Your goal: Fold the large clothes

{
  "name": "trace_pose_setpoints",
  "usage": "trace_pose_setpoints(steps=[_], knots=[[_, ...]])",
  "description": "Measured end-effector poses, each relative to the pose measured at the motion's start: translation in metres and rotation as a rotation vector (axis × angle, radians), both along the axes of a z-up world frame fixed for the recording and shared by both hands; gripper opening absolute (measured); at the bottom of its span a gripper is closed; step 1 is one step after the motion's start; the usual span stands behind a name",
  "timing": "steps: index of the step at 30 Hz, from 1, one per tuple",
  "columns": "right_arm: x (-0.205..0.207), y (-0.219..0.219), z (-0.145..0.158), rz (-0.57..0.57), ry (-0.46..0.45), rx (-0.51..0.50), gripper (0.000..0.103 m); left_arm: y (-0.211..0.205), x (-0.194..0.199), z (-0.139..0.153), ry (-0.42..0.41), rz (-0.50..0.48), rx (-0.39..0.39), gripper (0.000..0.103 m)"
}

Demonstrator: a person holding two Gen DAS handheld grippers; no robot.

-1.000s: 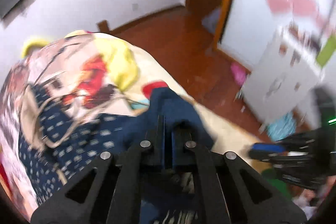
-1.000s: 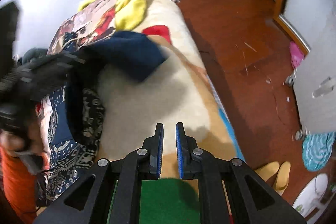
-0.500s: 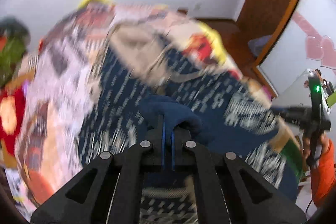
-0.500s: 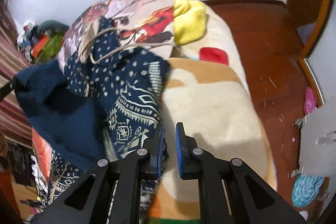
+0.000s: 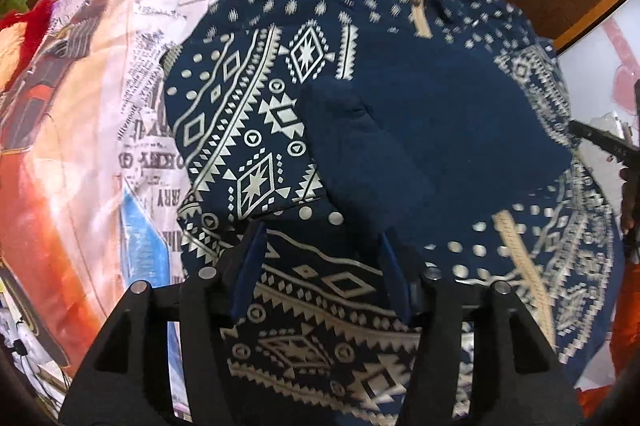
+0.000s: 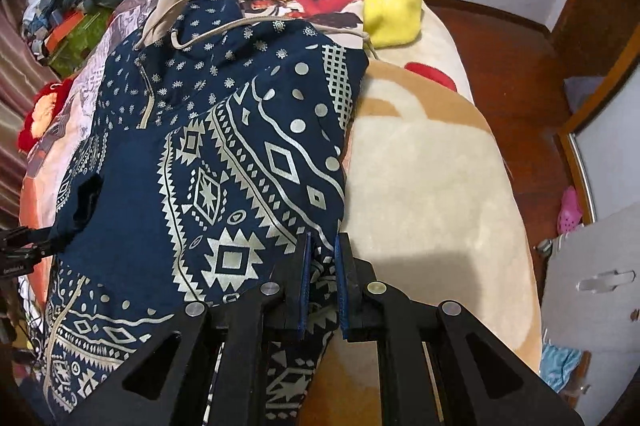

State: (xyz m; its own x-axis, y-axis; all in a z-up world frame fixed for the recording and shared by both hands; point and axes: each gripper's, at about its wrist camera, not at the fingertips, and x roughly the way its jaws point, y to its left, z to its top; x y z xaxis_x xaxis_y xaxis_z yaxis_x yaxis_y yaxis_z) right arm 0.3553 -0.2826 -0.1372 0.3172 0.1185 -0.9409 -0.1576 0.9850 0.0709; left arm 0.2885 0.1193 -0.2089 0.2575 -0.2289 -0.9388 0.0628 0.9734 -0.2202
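Here the hoodie (image 6: 208, 162) lies spread on the bed (image 6: 432, 186), one sleeve folded across. The left tool (image 5: 320, 274) gapes wide; the right tool (image 6: 322, 286) nips the hem, probably ready for the next fold.

Black tongs (image 5: 320, 262), blue pads (image 6: 304, 282), silver screws.

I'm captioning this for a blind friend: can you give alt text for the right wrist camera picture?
A navy hoodie with pale geometric print lies spread on a bed, its right edge beside a cream blanket. The right gripper sits at the hoodie's edge, fabric between its narrowly parted fingers.
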Motion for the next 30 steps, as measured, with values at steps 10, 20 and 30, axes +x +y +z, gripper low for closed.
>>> trace_pose_setpoints(steps=[10,20,30], knots=[[0.001,0.002,0.024,0.015,0.017,0.016,0.008,-0.062,0.032,0.019,-0.068,-0.116,-0.038,0.073],[0.012,-0.005,0.035,-0.021,-0.017,0.021,0.008,-0.075,0.061,0.015,-0.199,-0.063,0.159,0.014],[0.051,0.022,0.023,0.010,-0.027,0.012,0.008,0.000,0.072,0.071,-0.345,0.095,0.056,0.013]])
